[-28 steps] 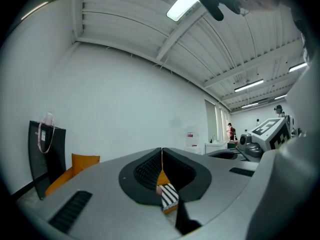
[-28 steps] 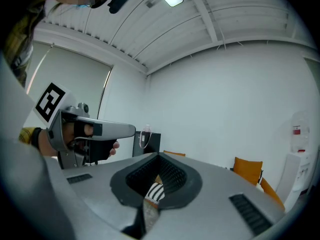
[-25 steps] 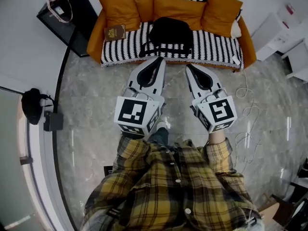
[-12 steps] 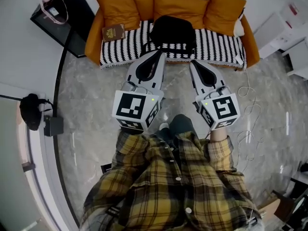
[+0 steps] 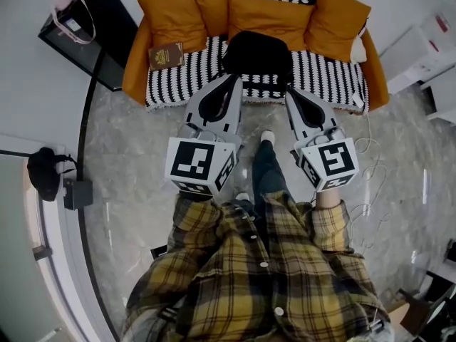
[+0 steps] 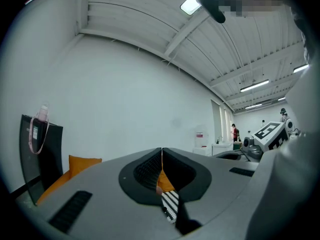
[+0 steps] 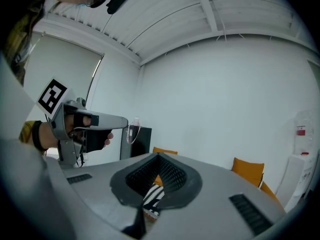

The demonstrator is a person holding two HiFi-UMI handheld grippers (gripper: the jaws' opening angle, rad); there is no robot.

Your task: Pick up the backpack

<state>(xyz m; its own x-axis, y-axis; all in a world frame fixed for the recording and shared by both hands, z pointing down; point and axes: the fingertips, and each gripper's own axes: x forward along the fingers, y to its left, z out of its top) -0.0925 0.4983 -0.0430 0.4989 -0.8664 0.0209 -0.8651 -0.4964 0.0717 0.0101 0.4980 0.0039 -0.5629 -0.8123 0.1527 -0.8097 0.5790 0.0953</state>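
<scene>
A black backpack [image 5: 257,54] lies on the striped seat of an orange sofa [image 5: 135,70], near the middle, with its straps hanging toward the front edge. My left gripper [image 5: 236,78] is shut and empty, its tips just short of the sofa's front edge, left of the backpack. My right gripper [image 5: 289,93] is also shut and empty, its tips at the front edge below the backpack's right side. In both gripper views the jaws meet in a thin line, and only a sliver of striped cover [image 6: 170,204] [image 7: 151,196] shows through.
Orange cushions [image 5: 173,11] line the sofa back, and a brown book [image 5: 166,55] lies on the seat at the left. A black cabinet [image 5: 82,30] stands left of the sofa, white cabinets [image 5: 422,52] right. Cables [image 5: 370,169] trail on the marble floor. My foot [image 5: 267,137] steps between the grippers.
Both grippers have moved forward toward the sofa, staying shut. The sofa and backpack appear nearer, and my leg has stepped forward between the grippers.
</scene>
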